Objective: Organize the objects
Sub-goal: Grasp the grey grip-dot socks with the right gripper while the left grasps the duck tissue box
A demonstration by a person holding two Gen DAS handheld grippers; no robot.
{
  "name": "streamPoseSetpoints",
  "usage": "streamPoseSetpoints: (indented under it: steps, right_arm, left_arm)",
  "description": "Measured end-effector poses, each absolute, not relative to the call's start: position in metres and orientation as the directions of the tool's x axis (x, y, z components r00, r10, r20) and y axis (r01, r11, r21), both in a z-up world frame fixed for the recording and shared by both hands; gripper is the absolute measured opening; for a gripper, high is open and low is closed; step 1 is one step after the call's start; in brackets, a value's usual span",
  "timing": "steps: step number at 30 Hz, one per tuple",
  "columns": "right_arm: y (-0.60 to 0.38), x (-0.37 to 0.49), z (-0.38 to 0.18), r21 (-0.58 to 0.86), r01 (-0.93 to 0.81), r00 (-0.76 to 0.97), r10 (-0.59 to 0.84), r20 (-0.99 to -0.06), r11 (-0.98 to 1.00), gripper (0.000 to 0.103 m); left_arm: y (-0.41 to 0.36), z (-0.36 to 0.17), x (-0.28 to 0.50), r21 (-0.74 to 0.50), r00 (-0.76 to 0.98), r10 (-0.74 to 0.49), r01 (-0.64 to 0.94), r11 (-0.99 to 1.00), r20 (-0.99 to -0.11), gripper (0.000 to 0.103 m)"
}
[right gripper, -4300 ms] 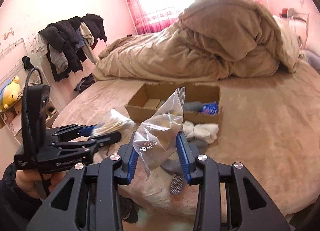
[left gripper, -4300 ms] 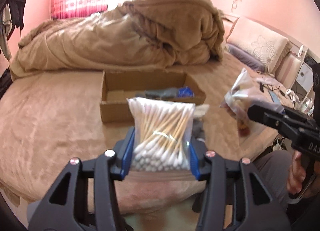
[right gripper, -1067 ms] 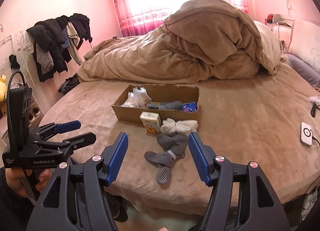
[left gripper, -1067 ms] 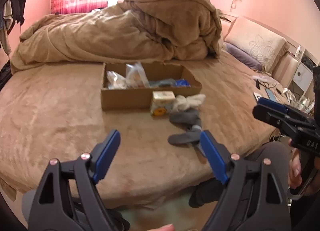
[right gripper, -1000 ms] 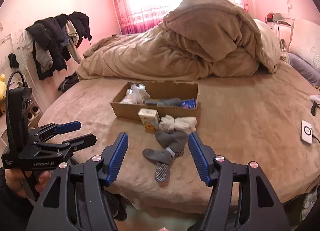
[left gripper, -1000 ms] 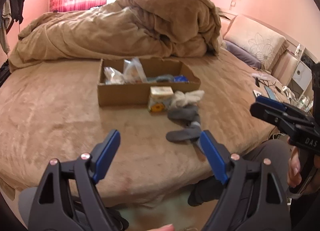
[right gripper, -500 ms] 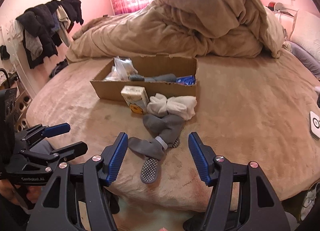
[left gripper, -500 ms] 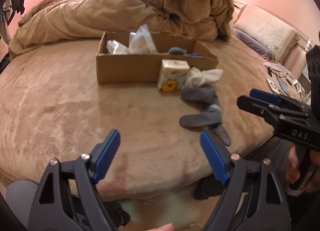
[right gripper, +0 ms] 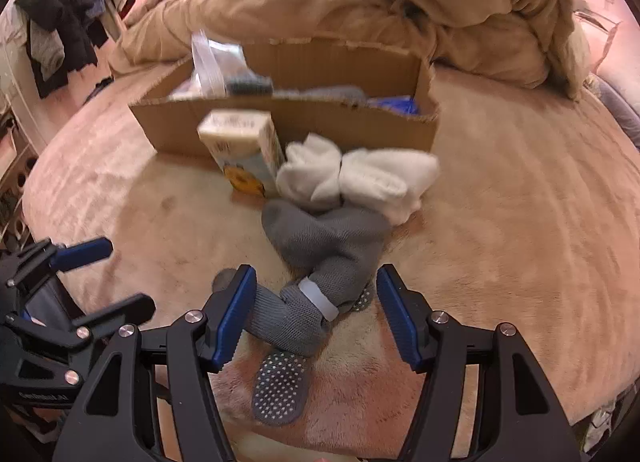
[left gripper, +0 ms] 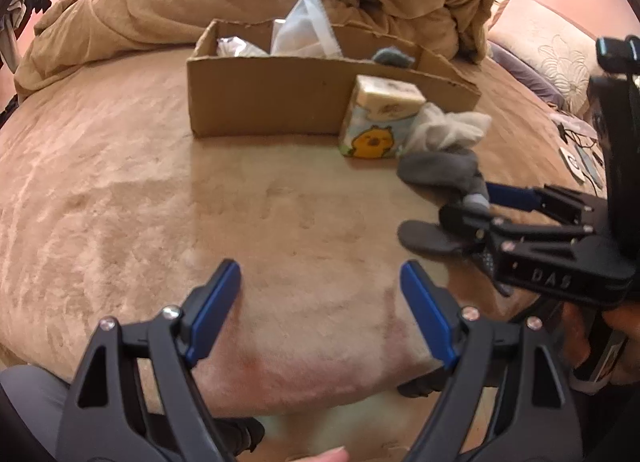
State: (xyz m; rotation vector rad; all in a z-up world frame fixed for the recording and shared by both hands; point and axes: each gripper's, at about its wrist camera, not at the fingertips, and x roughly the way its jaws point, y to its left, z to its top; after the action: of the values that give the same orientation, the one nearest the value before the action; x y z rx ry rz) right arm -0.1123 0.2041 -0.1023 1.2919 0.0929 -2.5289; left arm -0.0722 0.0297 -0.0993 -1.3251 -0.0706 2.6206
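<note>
The right gripper point(right gripper: 314, 302) has its jaws wide around the grey socks point(right gripper: 320, 246) on the bed point(right gripper: 520, 221), near the box point(right gripper: 320, 121). The left gripper point(left gripper: 320, 298) is wide too, holding nothing.

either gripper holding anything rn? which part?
Nothing held. Left gripper open over bare bedspread; right gripper open, straddling the grey socks, not clamped.

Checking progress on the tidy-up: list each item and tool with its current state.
Left tool: open, empty.
Right tool: open, straddling the grey socks.
White socks: outside the box, on the bed.
Tissue pack: upright, outside.
Cardboard box: open, partly filled.
</note>
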Motion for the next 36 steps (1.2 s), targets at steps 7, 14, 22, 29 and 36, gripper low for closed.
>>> streamPoseSetpoints:
  steps: [7, 14, 22, 29, 36]
  right_arm:
    - [0.201, -0.117, -0.111, 0.021, 0.318, -0.541, -0.200, -0.817, -0.948, 0.038]
    - [0.246, -0.109, -0.085, 0.098, 0.253, -0.609, -0.237, -0.757, -0.962, 0.033]
    - [0.284, -0.108, -0.071, 0.131, 0.208, -0.636, -0.236, -0.734, -0.969, 0.033]
    - [0.297, -0.116, -0.073, 0.156, 0.191, -0.638, -0.243, -0.731, -0.969, 0.033]
    - [0.296, -0.114, -0.074, 0.168, 0.198, -0.641, -0.258, -0.723, -0.966, 0.033]
  left_arm:
    - [0.041, -0.103, -0.083, -0.107, -0.568, 0.186, -0.170, -0.980, -0.802, 0.083]
    - [0.068, -0.098, -0.098, -0.085, -0.581, 0.191, -0.205, -0.975, -0.791, 0.083]
    - [0.082, -0.077, -0.130, -0.076, -0.664, 0.153, -0.143, -0.987, -0.732, 0.083]
    - [0.079, -0.074, -0.159, -0.122, -0.672, 0.178, -0.130, -0.984, -0.718, 0.083]
    - [0.080, -0.081, -0.166, -0.139, -0.658, 0.185, -0.122, -0.983, -0.729, 0.057]
